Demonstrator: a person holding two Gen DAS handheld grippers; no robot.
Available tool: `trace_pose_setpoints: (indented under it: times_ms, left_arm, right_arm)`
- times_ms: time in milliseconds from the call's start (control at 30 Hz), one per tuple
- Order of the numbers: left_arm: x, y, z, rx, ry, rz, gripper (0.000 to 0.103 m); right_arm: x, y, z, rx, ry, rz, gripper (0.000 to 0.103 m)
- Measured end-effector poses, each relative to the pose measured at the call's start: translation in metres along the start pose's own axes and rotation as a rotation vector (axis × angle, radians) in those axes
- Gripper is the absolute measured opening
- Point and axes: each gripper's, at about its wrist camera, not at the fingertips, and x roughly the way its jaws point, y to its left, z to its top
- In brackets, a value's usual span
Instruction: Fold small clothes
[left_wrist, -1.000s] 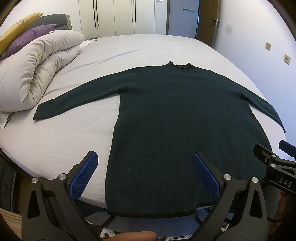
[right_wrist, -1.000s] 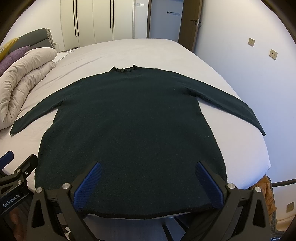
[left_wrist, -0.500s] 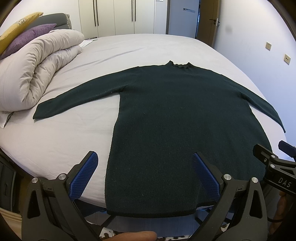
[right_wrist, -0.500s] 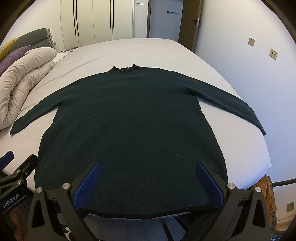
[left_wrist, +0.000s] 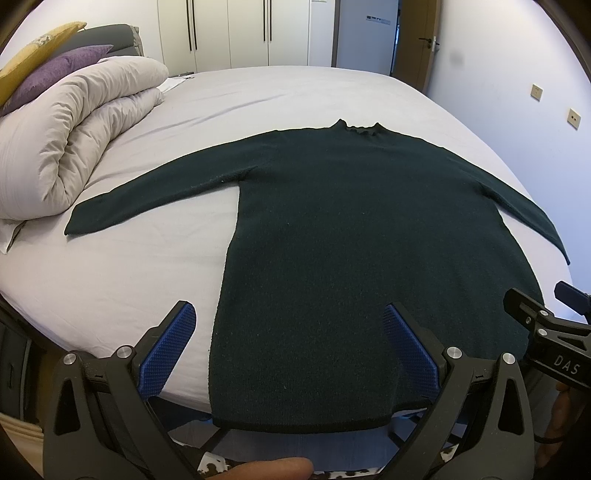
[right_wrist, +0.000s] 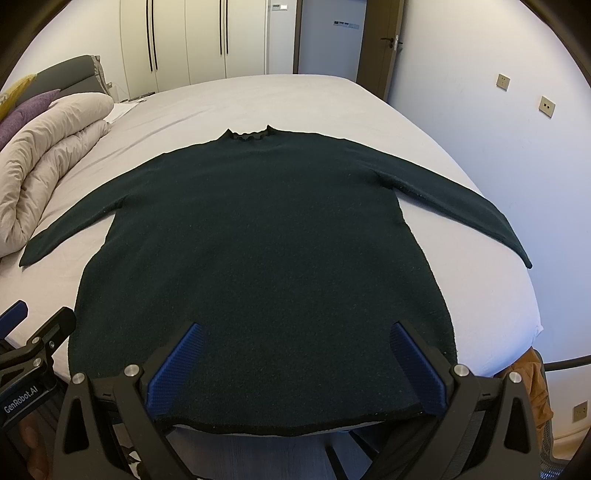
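Nearest in the left wrist view, the left gripper (left_wrist: 288, 345) is wide open, its two blue-padded fingers (left_wrist: 168, 347) spread apart with nothing between them but the lower part of the sweater (left_wrist: 351, 240) beyond. The left pad sits over bare sheet just beside the sweater's side edge; the right pad lies over the dark knit near the hem. Whether the pads touch the fabric cannot be told. At 3 o'clock in this view part of the right gripper (left_wrist: 546, 332) shows at the sweater's other side.

In the right wrist view the right gripper (right_wrist: 293, 363) is likewise wide open and holds nothing, both blue pads over the lower sweater (right_wrist: 266, 240), close to the hem. At 9 o'clock the left gripper (right_wrist: 33, 354) shows at the frame edge.

The sweater is dark green, long-sleeved, and lies flat on the bed (left_wrist: 129, 266), hem toward the cameras and slightly overhanging the near edge of the mattress. Its body runs toward 12 o'clock, ending in a small ruffled collar (left_wrist: 360, 128). One sleeve (left_wrist: 155, 192) stretches out toward 9 o'clock, the other (right_wrist: 465, 210) toward 3 o'clock, its cuff near the mattress edge.

Farther off at 10 o'clock, a rolled pale duvet (left_wrist: 74, 136) rests on the bed, near the left sleeve's cuff, with a purple pillow (left_wrist: 55, 72) and a yellow pillow (left_wrist: 33, 44) behind it. At 12 o'clock, beyond the bed, stand white wardrobe doors (left_wrist: 240, 33), with a wooden door (left_wrist: 421, 40) at 1 o'clock. On the wall at 2 o'clock sit two switch plates (left_wrist: 573, 118).
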Motion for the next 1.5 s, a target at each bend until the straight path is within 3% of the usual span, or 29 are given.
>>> trace_pose_setpoints:
  times_ms: [467,767,900,967,1033,1267,1400,1500]
  left_arm:
    - [0.008,0.023,-0.001,-0.074,0.018,-0.055,0.103]
    - [0.029,0.108,0.012,-0.314,0.022,-0.143,0.103]
    - [0.043,0.151,0.016,-0.459,-0.002,-0.294,0.103]
    - [0.056,0.168,0.019,-0.507,0.043,-0.341,0.103]
    - [0.067,0.184,0.023,-0.548,0.078,-0.365,0.103]
    - [0.101,0.311,0.02,-1.048,-0.076,-0.419,0.103]
    - [0.122,0.362,0.023,-1.189,-0.132,-0.424,0.102]
    - [0.14,0.389,0.018,-1.313,-0.131,-0.459,0.102]
  right_arm:
    - [0.003,0.003,-0.001,-0.01,0.009,-0.001,0.103]
    - [0.01,0.004,0.006,-0.006,0.005,0.004,0.103]
    - [0.015,0.005,0.013,-0.006,0.005,0.009,0.103]
    - [0.018,0.006,0.018,-0.011,0.004,0.011,0.103]
    - [0.02,0.007,0.022,-0.014,0.001,0.014,0.103]
    - [0.034,0.011,0.039,-0.007,0.011,0.031,0.103]
    - [0.046,0.019,0.046,-0.013,0.032,0.036,0.103]
    - [0.054,0.027,0.049,-0.028,0.047,0.035,0.103]
